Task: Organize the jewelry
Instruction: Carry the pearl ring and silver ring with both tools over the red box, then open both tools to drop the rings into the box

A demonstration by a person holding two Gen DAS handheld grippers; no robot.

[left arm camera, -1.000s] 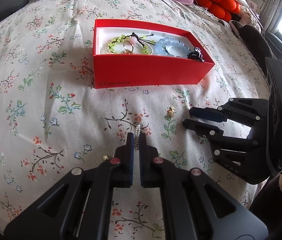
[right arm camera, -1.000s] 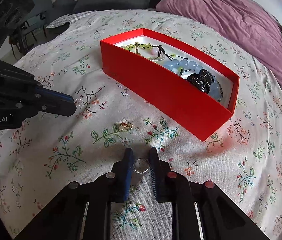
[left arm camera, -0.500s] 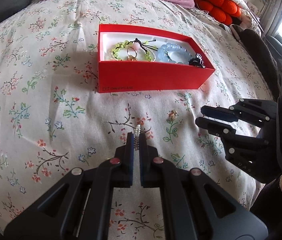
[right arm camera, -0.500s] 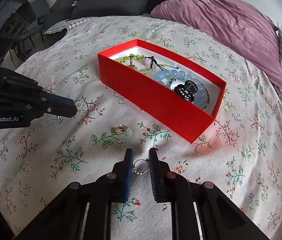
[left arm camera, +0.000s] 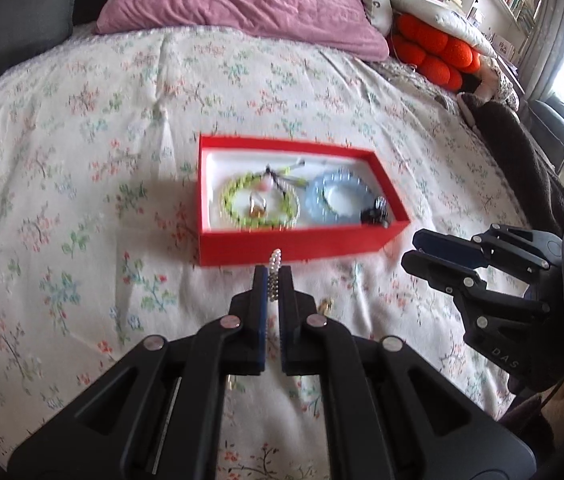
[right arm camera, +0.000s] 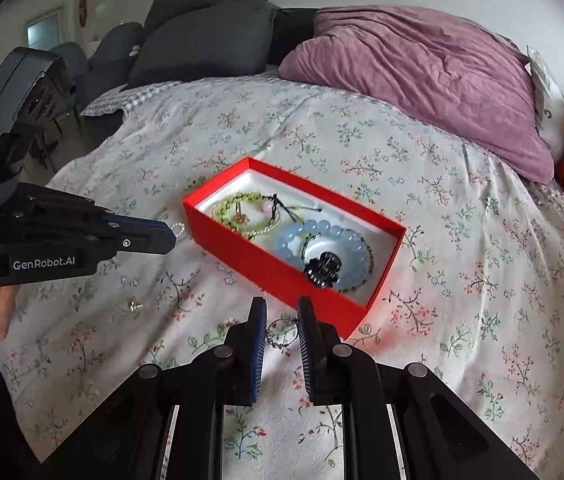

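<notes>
A pearl strand [left arm camera: 274, 270] is pinched edge-on between the pressed-together jaws of the left gripper [left arm camera: 273, 280], clear of the bed [left arm camera: 81, 200] and just short of the red box [left arm camera: 302, 246], presumably so it can be carried over the wall without snagging. A hoop on a short chain [right arm camera: 282, 330] is held across its width by the narrowly spread jaws of the right gripper [right arm camera: 282, 320], close to the box's near corner. A small gold piece [right arm camera: 135, 305] is left on the bedspread, while bracelets and a dark clip are already gathered inside the box.
</notes>
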